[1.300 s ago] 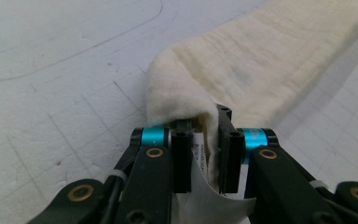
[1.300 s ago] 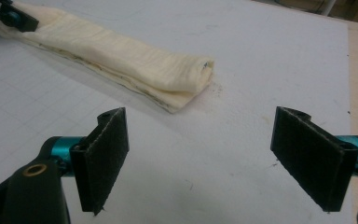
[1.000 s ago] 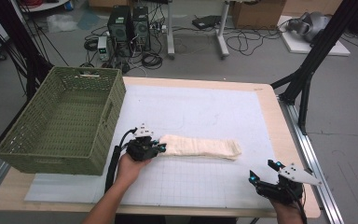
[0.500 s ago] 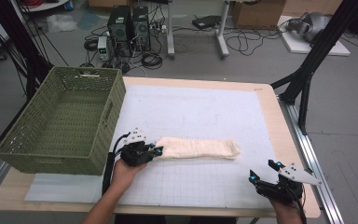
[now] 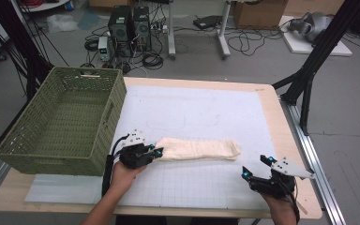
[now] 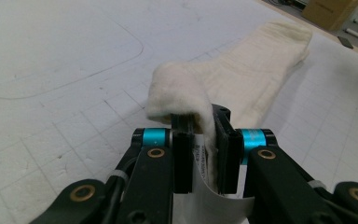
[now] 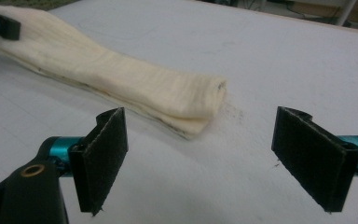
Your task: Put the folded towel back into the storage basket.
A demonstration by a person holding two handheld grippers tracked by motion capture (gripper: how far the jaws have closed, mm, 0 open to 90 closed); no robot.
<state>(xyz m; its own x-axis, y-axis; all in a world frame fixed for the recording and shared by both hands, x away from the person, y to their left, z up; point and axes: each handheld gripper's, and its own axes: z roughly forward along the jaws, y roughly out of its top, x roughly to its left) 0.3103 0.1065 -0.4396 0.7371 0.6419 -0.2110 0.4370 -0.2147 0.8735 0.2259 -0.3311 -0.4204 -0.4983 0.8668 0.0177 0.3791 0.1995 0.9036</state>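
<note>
The left tool (image 5: 153,152) has its two black jaws clamped together on the near end of a cream-coloured folded cloth, long and soft like a towel (image 5: 199,149); in the left gripper view the pinched end (image 6: 182,93) humps up over the pads while the rest runs away flat across the surface. The right tool (image 5: 257,167) hangs low over the front right part of the counter with its jaws standing wide apart and nothing between them; in the right gripper view the cloth's far folded end (image 7: 186,105) lies just ahead of the left pad, not touching it.

The cloth lies lengthwise across the middle of a white gridded mat (image 5: 206,112) that covers most of the light wooden counter (image 5: 272,98). Faint curved pen outlines are drawn on the mat behind the cloth. A green woven plastic basket (image 5: 14,157), rectangular, sits at the counter's left edge, its corner just beside the left tool.

Beyond the counter is a grey floor with black computer towers (image 5: 129,23), loose cables, white desk legs and a cardboard box (image 5: 258,11). Black frame struts (image 5: 318,51) rise at the right.
</note>
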